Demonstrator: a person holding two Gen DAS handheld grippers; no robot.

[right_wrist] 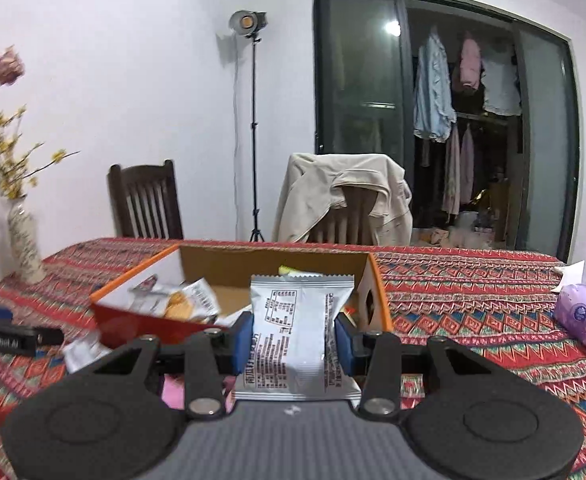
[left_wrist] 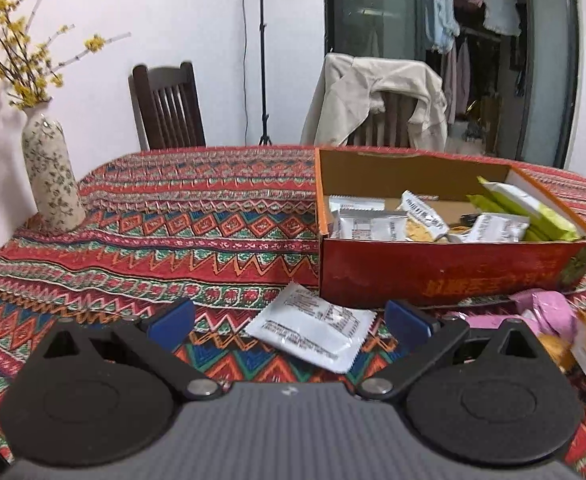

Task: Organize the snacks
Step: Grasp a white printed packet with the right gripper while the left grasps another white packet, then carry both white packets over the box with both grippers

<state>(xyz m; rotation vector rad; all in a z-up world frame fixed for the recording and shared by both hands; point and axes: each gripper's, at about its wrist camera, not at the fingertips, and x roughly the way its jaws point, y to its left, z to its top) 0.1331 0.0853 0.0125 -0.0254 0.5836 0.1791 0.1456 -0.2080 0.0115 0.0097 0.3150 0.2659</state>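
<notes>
While my right claw (right_wrist: 293, 338) pinches a silver foil snack packet (right_wrist: 297, 332) upright before the open red cardboard box (right_wrist: 141, 322), my left claw (left_wrist: 289, 322) hangs spread above a second flat silver packet (left_wrist: 313, 328) lying on the patterned bench (left_wrist: 173, 216) just beside that box.

We see the left wrist view from low over the worktop (left_wrist: 173, 216), looking forward along its fingers (left_wrist: 173, 318) toward the far wall, with the red box (left_wrist: 445, 272) close ahead to the right. Our right wrist view sits higher and a little further back, facing the same way, the box (right_wrist: 141, 322) near ahead to the left. Both share the box, vase (left_wrist: 51, 176), two chairs (right_wrist: 145, 204) and wardrobe (right_wrist: 465, 120).
</notes>
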